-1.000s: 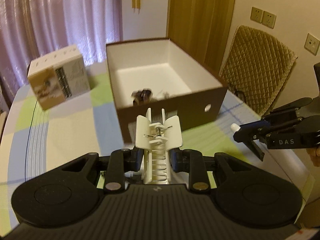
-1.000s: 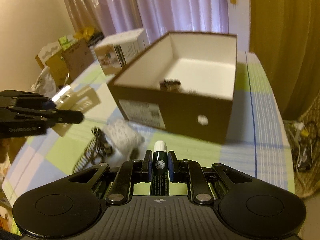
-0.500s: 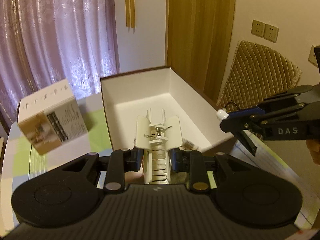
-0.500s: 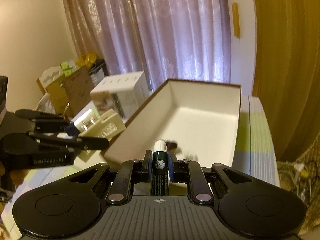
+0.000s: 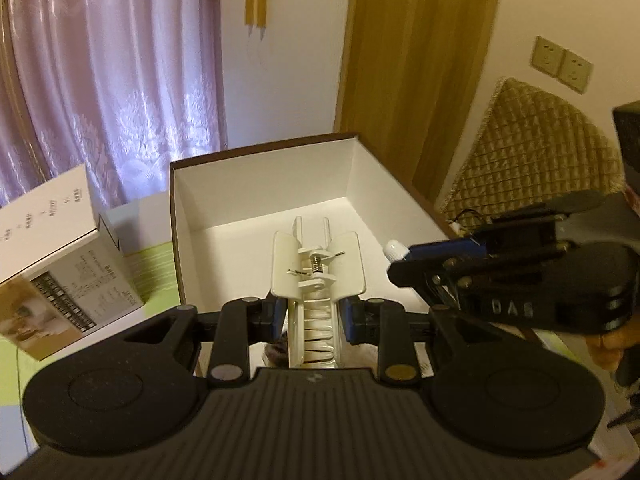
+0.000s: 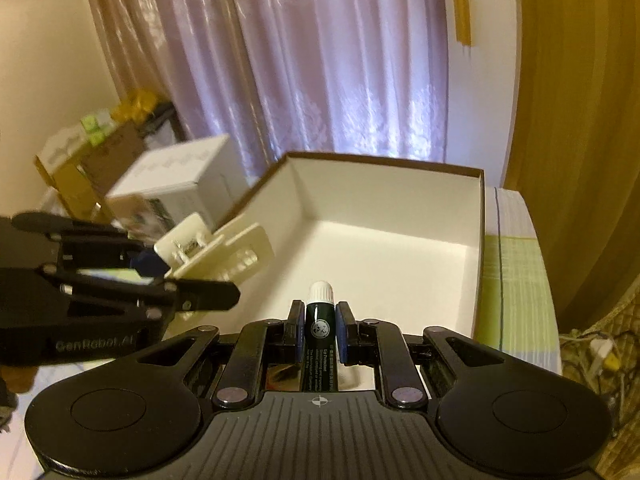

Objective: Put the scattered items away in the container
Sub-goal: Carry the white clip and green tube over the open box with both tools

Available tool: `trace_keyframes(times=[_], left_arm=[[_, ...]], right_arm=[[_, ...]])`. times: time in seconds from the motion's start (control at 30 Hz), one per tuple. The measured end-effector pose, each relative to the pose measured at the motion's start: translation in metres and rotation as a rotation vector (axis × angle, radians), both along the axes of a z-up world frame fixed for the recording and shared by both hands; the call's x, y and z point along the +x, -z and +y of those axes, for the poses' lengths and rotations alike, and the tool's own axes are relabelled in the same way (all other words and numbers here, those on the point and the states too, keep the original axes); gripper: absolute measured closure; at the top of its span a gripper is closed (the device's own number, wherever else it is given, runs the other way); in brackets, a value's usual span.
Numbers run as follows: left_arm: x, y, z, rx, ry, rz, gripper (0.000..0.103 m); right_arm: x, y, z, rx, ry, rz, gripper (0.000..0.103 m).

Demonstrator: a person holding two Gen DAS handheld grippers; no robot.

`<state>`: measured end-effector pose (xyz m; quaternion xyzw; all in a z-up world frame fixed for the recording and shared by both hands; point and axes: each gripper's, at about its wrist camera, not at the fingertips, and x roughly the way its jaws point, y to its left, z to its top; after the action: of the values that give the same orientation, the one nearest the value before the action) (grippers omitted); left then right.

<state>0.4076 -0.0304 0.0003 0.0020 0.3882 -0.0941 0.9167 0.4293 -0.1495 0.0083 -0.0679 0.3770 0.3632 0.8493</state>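
Left gripper (image 5: 313, 314): jaws closed on a cream plastic clip (image 5: 318, 268) with a wire spring, long axis running straight out along the fingers, wide end forward. Right gripper (image 6: 317, 334): jaws closed on a dark green lip balm tube (image 6: 319, 328), white cap pointing forward, long axis likewise along the fingers. Beyond both sets of jaws, centre frame in each wrist view, lies the open brown box (image 5: 264, 184) with white inside walls; its floor fills the middle of each frame just past the held items, so both appear to be over the opening or at its near edge, though height above the floor cannot be read. In the left view the right gripper comes in from the right edge, its tube cap just over the box's right wall; in the right view the left gripper comes in from the left edge with the clip across the left wall. Neither hand looks clearly nearer; judged a near-simultaneous drop. Something small and dark shows low between the left fingers, too blurred to name. A white carton (image 5: 60, 248) stands outside the box, left of frame. Next move likely needs only opening the jaws; the clip's spring may make it bounce.
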Motion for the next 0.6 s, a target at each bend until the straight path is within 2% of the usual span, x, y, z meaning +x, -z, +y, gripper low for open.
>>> trace_keyframes(times=[0.17, 0.27, 0.43, 0.6], left_arm=[[0.038, 0.023, 0.006, -0.013, -0.027, 0.064, 0.08], [0.057, 0.035, 0.005, 0.013, -0.024, 0.087, 0.08], [0.078, 0.052, 0.004, 0.051, -0.02, 0.121, 0.08], [0.091, 0.067, 0.001, 0.064, -0.02, 0.15, 0.08]], right_arm=[[0.029, 0.023, 0.012, -0.081, 0.001, 0.015, 0.09], [0.044, 0.034, 0.017, -0.102, 0.004, 0.029, 0.09], [0.062, 0.051, 0.024, -0.166, -0.007, 0.022, 0.09], [0.071, 0.059, 0.026, -0.184, -0.022, 0.027, 0.09]])
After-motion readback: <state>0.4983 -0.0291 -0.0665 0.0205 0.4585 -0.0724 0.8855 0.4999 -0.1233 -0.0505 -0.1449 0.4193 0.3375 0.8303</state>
